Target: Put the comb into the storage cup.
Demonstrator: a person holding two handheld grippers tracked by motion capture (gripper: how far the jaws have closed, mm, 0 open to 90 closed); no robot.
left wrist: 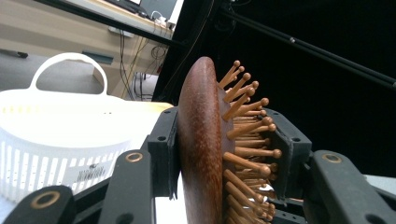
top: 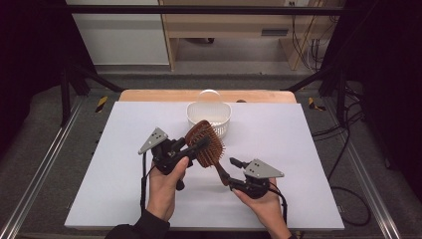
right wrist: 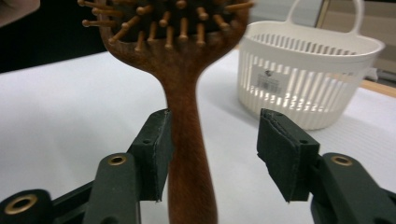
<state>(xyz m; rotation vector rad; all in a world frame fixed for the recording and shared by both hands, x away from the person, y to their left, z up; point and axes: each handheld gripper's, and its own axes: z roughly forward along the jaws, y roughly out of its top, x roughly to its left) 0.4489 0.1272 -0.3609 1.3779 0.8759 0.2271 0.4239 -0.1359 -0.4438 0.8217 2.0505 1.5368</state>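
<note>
Two grippers are working one wooden hairbrush point(top: 206, 144) here, held up off the white table point(top: 124, 199). The left gripper point(left wrist: 224, 154) is clamping the brush head, one pad on the smooth back, the other pressing into the wooden bristles point(left wrist: 247, 135). The right gripper point(right wrist: 215, 154) is sitting open around the handle point(right wrist: 189, 154); its left pad is touching the wood while the other one is standing well clear. So the whole brush is hanging on that left grip alone, I'd say.

The white slotted basket point(top: 209, 117) is sitting just behind the brush, probably where it's going. Risky bit: bristles are a squishy, uneven surface to pinch, so the head could be twisting or sliding out if the left hand tilts. The long handle could also be catching the basket rim on the way in.
</note>
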